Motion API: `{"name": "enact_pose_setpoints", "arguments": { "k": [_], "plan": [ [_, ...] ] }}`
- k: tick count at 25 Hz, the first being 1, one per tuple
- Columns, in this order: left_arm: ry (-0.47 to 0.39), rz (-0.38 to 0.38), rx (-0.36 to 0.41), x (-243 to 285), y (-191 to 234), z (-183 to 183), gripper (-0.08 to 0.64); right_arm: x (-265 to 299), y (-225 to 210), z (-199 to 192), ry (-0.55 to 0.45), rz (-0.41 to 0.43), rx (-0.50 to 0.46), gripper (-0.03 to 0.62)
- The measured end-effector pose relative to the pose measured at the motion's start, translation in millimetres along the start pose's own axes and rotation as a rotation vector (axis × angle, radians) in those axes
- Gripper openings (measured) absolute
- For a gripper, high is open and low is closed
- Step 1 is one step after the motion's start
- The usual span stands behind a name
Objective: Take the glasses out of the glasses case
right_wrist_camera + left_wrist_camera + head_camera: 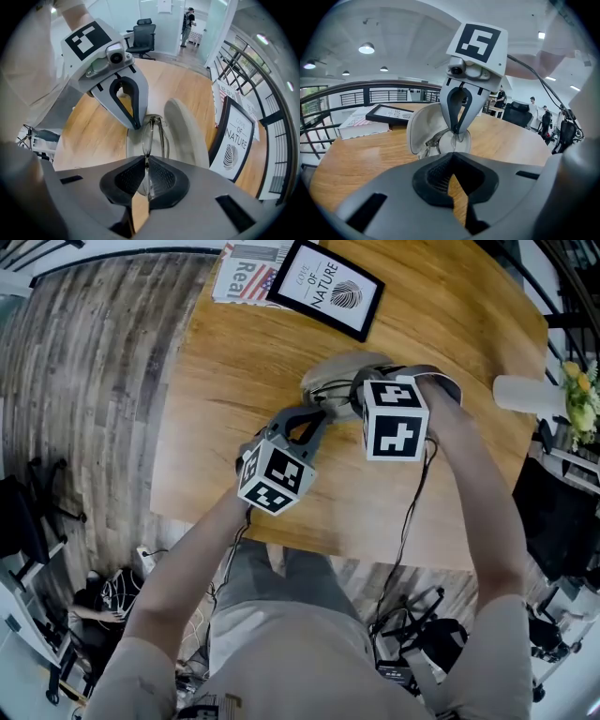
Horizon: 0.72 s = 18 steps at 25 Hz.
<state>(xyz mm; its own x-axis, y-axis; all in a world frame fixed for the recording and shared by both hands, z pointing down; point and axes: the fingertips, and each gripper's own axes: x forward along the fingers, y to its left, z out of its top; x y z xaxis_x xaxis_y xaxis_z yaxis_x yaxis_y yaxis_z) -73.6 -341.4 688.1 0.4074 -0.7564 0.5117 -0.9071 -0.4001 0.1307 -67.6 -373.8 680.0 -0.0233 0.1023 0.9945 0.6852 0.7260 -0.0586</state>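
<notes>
— What do we find in the glasses case (339, 379)?

— It lies open on the wooden surface (234, 381) with its lid raised. The glasses (150, 133) are inside it, and our right tongs (146, 160) come from above and pinch one lens edge-on.

— And our left tongs (453, 154)?

— Pressed together, tips at the case's near rim. We can't tell whether they nip it.

— Any writing we can read?

— A black-framed print (326, 287) behind the case says "OF NATURE" beside a fingerprint motif. It lies partly on a magazine (246, 273) showing "Real" and flag stripes.

— And the room?

— Grey plank floor (84, 362) around the surface, a black railing (239, 56) along one side and an office chair (143, 30) farther off.
</notes>
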Motion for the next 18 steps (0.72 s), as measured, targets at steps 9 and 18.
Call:
{"name": "enact_pose_setpoints", "arguments": {
  "k": [9,18],
  "plan": [
    [0.031,0.026,-0.001,-3,-1,2,0.017,-38,14,-18,0.017,-0.089,0.079,0.046],
    [0.014,0.024,0.053,-40,-13,39,0.017,-104,46,-31,0.01,-0.149,0.146,0.046]
  ]
}}
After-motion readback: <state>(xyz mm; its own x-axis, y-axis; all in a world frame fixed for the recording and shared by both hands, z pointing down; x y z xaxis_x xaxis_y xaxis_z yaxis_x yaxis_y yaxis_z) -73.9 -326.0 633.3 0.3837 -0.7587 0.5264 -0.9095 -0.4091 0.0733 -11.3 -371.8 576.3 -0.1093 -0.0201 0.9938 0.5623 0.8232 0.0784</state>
